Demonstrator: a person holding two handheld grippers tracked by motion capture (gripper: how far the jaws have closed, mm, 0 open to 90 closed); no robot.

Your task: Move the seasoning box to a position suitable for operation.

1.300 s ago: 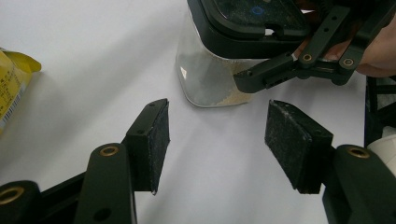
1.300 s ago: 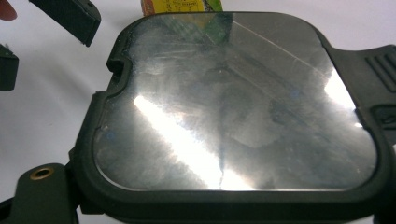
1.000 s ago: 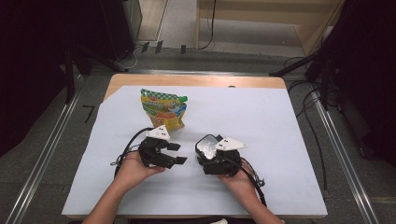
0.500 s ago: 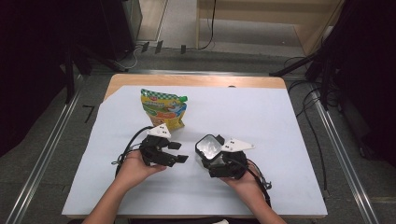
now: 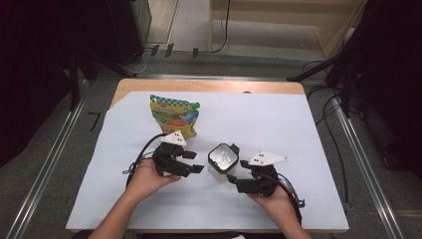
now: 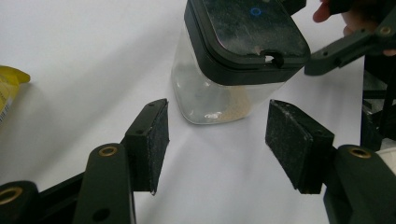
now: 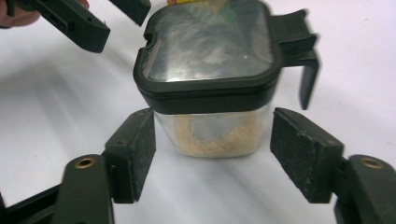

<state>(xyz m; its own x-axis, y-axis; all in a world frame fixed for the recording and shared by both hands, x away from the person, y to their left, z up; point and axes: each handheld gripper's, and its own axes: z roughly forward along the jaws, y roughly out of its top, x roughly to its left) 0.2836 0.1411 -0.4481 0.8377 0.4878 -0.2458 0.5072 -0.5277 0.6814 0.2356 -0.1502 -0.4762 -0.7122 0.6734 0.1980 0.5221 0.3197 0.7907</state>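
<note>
A clear square container [image 5: 222,160] with a black lid [image 7: 210,46] and some pale grains in its bottom stands upright on the white sheet [image 5: 278,129]. My left gripper [image 5: 192,162] sits just left of it, open, its pads [image 6: 152,140] short of the container [image 6: 219,100] and apart from it. My right gripper [image 5: 238,172] is at its lower right. Its jaws have just been closing, and its pads [image 7: 135,149] flank the container's base [image 7: 212,135] without pressing on it. A lid latch [image 7: 306,60] hangs open on one side.
A colourful yellow and green pouch [image 5: 174,115] lies behind my left gripper, its corner [image 6: 9,88] in the left gripper view too. The sheet covers a wooden table [image 5: 209,85]. Metal rails and cables run along both sides of the table on the floor.
My right gripper has drawn back to the lower right, off the container, which now stands uncovered. Its jaws stand narrower. The left gripper has stayed put.
</note>
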